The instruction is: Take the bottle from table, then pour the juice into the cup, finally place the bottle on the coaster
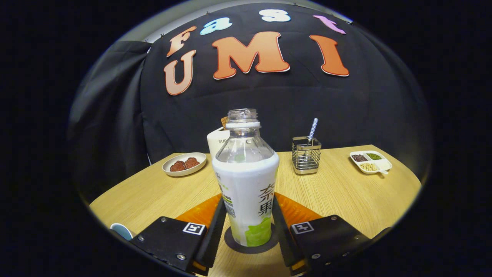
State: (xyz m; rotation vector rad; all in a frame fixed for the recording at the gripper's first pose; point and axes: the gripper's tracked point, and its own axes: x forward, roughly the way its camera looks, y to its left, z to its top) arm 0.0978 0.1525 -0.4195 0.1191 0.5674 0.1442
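Here tool (248, 227) clamps bottle (246, 181), hiding most of coaster (251, 246).

A black cloth wall (269, 104) fills the upper frame, draped in folds at left; below it a light wood-grain desk (346, 192) spreads across.

Stood hemmed by the bottle (246, 181) between the gripper (246, 231) fingers, with open tabletop (346, 196) beyond, up to a wire caddy (306, 156), plate (184, 164) and divided dish (371, 161) along the far edge.
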